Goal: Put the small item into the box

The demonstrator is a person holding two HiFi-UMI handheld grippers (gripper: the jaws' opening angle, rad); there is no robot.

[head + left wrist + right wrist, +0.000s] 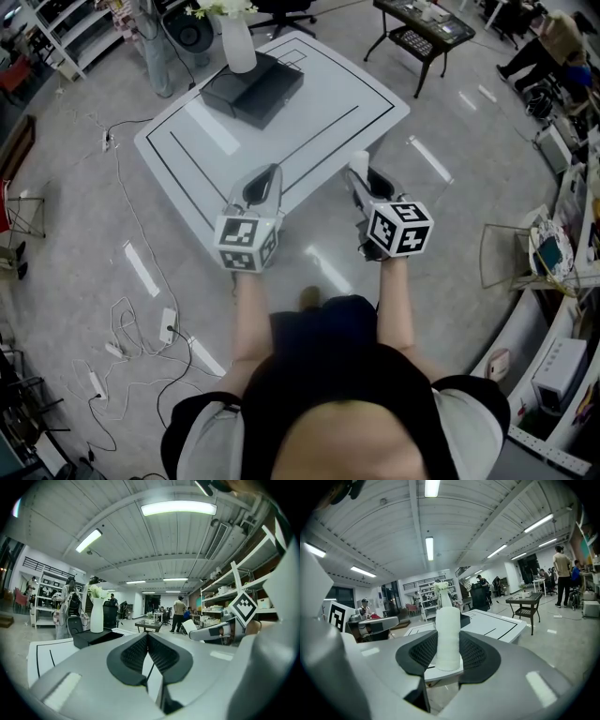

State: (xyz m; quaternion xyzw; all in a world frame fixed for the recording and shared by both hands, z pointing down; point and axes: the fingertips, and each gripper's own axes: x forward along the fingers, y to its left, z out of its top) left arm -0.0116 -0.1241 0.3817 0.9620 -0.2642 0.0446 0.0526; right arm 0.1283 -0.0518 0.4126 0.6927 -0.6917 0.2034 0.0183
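Two grippers over near edge of table (328, 103). Left gripper (147, 637): jaws shut, nothing between. Right gripper (366, 183): clamped on small item (448, 637), well short of black box (253, 89) at far left. Risks: clipping vase (238, 42) beside box on approach; tall item pivoting between pads if grip slackens. Item: matte white cylinder, upright, protruding above jaws.

Premises: open-plan lab or workshop, probably robotics. Grey floor (412, 234) with trailing cables (125, 312), power strips (168, 325); shelving racks (44, 599); ceiling strip lights (178, 508); white marked tabletop (328, 94); people (178, 613) at distant tables.
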